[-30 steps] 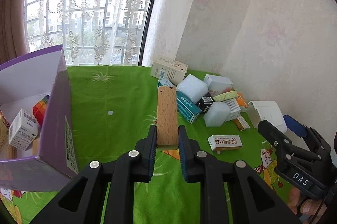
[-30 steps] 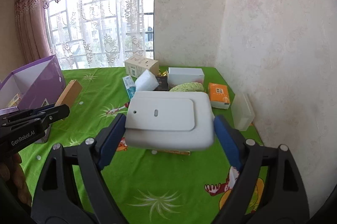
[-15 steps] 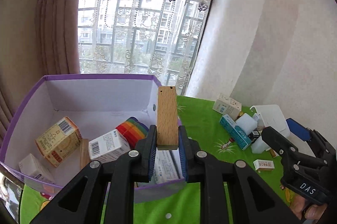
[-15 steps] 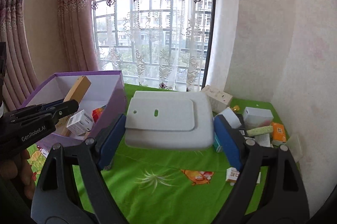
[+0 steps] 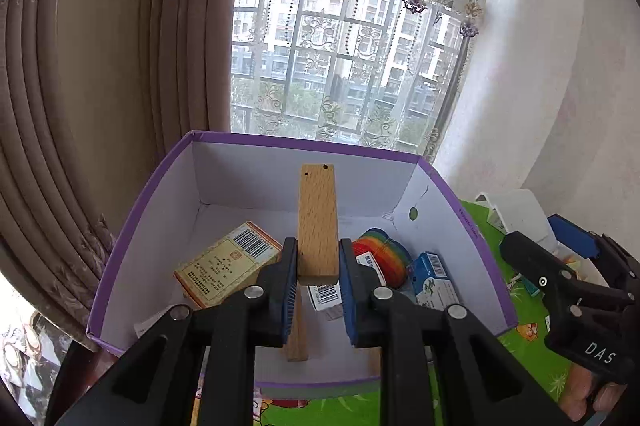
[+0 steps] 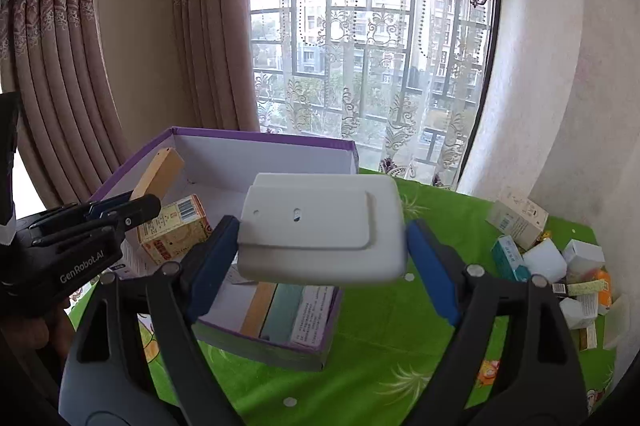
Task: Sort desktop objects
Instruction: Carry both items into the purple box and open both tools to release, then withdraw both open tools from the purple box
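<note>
**Both tongs loaded at the purple box**

My left tongs [image 5: 318,278] clamp the wooden block [image 5: 317,222] at frame centre, over the purple box [image 5: 448,193] crowded with cartons. My right tongs [image 6: 322,246] grip the white case [image 6: 320,226] wide apart; clutter [image 6: 560,258] lies right on the bench [image 6: 380,366].

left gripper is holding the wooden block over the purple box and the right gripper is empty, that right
Not quite. The left gripper does hold the wooden block over the purple box, but the right gripper is not empty: the right wrist view shows it shut on a white plastic case, held near the box.
</note>
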A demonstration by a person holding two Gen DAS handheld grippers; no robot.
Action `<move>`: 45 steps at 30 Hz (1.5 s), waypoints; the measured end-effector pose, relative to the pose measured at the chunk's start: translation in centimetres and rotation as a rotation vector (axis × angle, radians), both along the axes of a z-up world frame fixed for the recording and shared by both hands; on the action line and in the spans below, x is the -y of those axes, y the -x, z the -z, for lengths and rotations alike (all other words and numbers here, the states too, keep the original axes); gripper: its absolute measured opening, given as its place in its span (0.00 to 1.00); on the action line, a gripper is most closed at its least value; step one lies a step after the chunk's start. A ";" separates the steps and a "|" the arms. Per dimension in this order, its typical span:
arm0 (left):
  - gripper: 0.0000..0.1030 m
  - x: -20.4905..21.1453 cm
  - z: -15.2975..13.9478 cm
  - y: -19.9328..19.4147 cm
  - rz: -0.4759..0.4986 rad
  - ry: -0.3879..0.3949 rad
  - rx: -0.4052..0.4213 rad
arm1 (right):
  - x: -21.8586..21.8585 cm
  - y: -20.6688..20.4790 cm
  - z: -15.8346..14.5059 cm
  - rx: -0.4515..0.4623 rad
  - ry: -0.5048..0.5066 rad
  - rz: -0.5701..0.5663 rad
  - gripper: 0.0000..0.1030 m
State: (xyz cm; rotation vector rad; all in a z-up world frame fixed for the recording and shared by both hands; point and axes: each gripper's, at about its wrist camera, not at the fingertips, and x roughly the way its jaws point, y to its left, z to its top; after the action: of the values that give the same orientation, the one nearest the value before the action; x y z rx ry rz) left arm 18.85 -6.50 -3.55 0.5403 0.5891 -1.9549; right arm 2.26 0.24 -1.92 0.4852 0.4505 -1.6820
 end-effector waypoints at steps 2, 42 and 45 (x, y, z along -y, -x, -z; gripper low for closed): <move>0.19 0.3 0.1 -0.5 -0.008 -0.002 0.003 | 0.4 -0.4 0.2 0.003 -0.009 -0.011 0.83; 0.66 2.9 -1.1 -1.4 -0.009 -0.043 0.110 | 5.0 -0.1 1.0 0.260 -0.115 -0.129 1.00; 0.86 2.2 -2.0 -1.3 -0.022 -0.051 0.140 | 4.4 0.2 0.7 0.257 -0.117 -0.126 1.00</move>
State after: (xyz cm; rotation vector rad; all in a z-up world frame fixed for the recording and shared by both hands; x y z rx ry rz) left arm 20.18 -8.67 -1.50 0.6939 0.5547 -1.8675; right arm 2.10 -4.13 -2.67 0.7342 0.3831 -1.4542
